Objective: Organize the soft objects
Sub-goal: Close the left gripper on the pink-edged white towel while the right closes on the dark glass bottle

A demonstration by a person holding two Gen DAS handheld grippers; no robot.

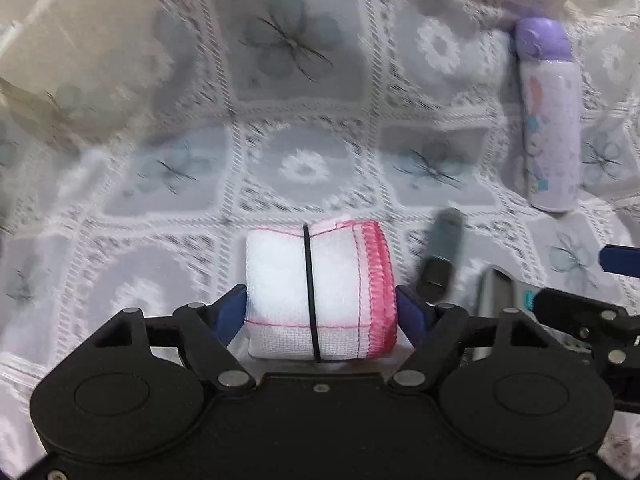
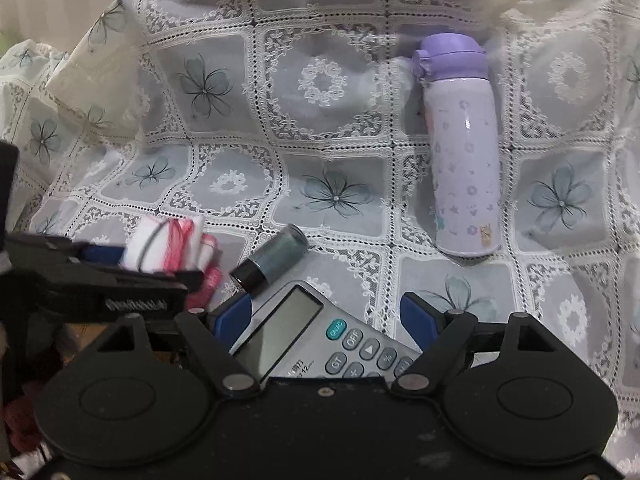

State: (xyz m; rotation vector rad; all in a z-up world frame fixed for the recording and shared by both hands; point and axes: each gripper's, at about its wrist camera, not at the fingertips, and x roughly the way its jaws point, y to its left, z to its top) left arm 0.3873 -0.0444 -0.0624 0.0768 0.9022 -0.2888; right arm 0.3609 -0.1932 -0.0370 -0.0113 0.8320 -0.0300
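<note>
Since the rolled towel sits squarely between our left tool's blue pads, long axis running left-right across the gap, left is the nearer one — pads touch both ends, so we judge it clenched on the roll at lower centre. Our right tool straddles a calculator — its right pad stands clear, so released. A dark cylinder lies just beside the roll and may get bumped. The purple bottle lies well apart, upper right on the lace-covered desk.
</note>
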